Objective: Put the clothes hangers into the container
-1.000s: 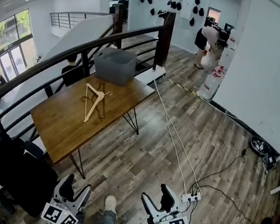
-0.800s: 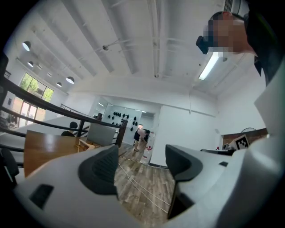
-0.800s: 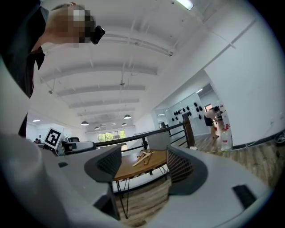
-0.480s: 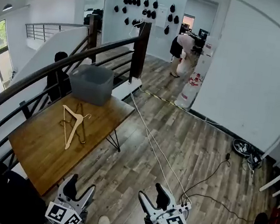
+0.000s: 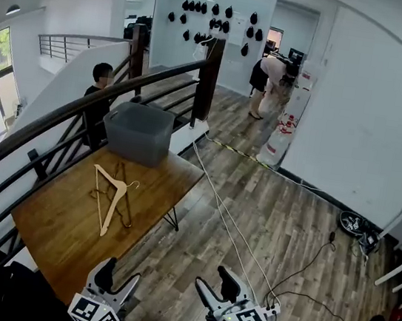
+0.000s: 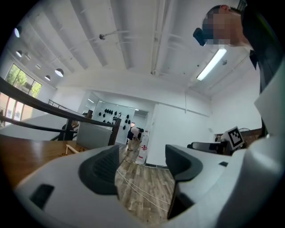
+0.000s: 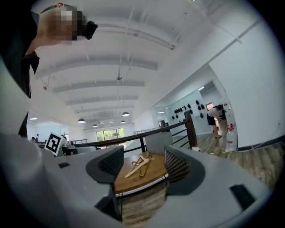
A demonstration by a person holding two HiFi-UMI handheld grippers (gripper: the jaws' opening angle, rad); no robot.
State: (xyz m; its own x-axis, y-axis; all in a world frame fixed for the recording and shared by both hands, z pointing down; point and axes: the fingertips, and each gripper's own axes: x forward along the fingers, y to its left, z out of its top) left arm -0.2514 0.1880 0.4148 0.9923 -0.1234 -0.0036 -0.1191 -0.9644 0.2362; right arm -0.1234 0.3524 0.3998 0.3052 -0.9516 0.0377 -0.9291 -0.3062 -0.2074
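In the head view, a brown wooden table [image 5: 64,225] stood at about ten o'clock from both hand-held grippers, well apart from them. On it a pale wooden clothes hanger [image 5: 109,196] lay across darker hangers [image 5: 124,210], perhaps two; the count was unclear from so far off. The grey plastic container [image 5: 139,133] sat at the table's one o'clock end, near the hangers but apart from them. The left gripper [image 5: 120,275] had its jaws wide and empty. Its own view showed only floor planks and white cables [image 6: 139,189] between them, with just a hanger tip at nine o'clock. The right gripper [image 5: 213,280], its jaws still fairly wide though just closing a little, held nothing. Its view alone framed the distant hangers between the pads.
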